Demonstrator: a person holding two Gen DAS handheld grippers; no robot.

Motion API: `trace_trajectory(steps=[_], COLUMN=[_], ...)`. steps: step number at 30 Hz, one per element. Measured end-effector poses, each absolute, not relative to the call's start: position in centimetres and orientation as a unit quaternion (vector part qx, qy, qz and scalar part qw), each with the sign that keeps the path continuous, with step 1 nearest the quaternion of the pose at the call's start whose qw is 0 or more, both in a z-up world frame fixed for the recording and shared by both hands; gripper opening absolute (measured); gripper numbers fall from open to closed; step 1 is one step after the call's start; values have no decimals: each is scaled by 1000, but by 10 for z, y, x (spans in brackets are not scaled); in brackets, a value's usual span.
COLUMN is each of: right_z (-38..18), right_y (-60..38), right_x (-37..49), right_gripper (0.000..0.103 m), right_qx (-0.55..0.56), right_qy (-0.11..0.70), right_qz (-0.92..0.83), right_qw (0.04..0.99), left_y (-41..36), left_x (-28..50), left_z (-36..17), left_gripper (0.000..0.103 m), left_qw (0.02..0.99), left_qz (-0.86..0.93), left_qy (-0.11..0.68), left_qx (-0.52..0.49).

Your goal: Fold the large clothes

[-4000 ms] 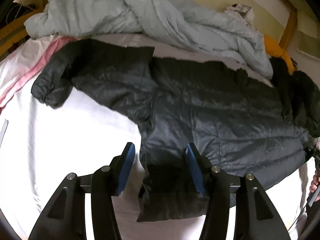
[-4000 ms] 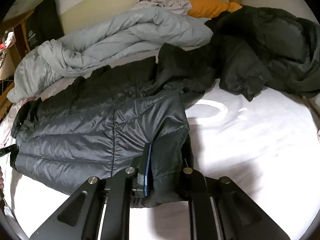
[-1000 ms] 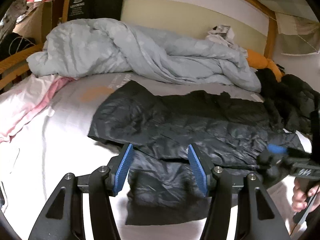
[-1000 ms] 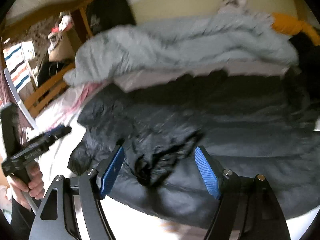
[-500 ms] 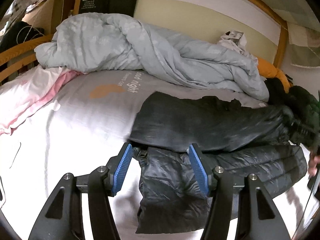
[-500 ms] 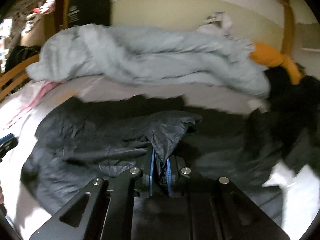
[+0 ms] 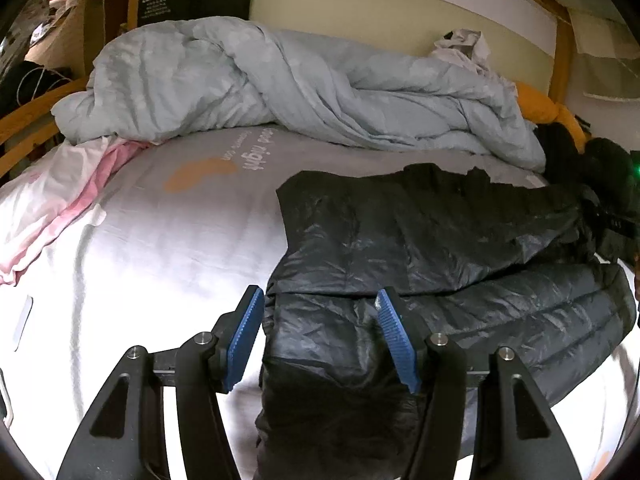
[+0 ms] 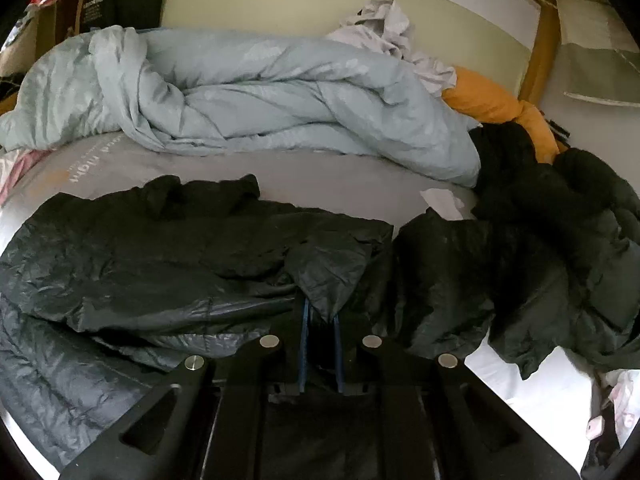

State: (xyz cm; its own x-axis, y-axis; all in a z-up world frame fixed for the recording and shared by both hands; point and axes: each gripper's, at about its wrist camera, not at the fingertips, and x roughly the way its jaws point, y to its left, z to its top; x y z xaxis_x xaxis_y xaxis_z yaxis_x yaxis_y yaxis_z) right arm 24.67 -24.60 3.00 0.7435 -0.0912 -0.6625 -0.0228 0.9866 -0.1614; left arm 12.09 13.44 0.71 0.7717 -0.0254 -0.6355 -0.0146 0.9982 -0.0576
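Observation:
A dark quilted puffer jacket (image 7: 440,264) lies on the bed, its left sleeve folded across its body. It also shows in the right wrist view (image 8: 132,264). My left gripper (image 7: 320,336) is open, its blue pads either side of the jacket's near left edge, gripping nothing. My right gripper (image 8: 320,328) is shut on a fold of the jacket's sleeve (image 8: 328,272) and holds it over the jacket's body. The right gripper's body shows at the far right of the left wrist view (image 7: 612,224).
A crumpled light blue duvet (image 7: 280,80) fills the back of the bed. A pink and white cloth (image 7: 52,196) lies at the left. A second dark coat (image 8: 560,260) and an orange pillow (image 8: 492,108) are at the right. White sheet (image 7: 152,264) lies left of the jacket.
My right gripper closed on the sleeve and carried it to the right across the jacket's body, folding the left side over. The left gripper stayed open near the jacket's edge.

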Motion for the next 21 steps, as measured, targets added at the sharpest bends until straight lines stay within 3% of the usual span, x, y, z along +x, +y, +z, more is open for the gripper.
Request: trace_trajectory(steps=[13,16,20,21], right_z=[27,36,59,63], right_y=[-256,-268,-300,-307], right_x=[257,243,206,199], right_gripper=[14,25,51,52], right_qx=[-59,-52,-27,-18], right_qy=[359,339,286,277], right_qz=[-15,-28,-55,-58], right_qw=[931,939,956,959], left_y=[130,128,119,116], left_x=[119,116,107,104], left_z=[7,9,15,17], left_gripper=[58,58,58,58], left_qw=[941,944,951,952], left_qz=[-14,-19,-33,-38], left_qy=[336,330,309,303], left_qx=[-24,-21,-8,-4])
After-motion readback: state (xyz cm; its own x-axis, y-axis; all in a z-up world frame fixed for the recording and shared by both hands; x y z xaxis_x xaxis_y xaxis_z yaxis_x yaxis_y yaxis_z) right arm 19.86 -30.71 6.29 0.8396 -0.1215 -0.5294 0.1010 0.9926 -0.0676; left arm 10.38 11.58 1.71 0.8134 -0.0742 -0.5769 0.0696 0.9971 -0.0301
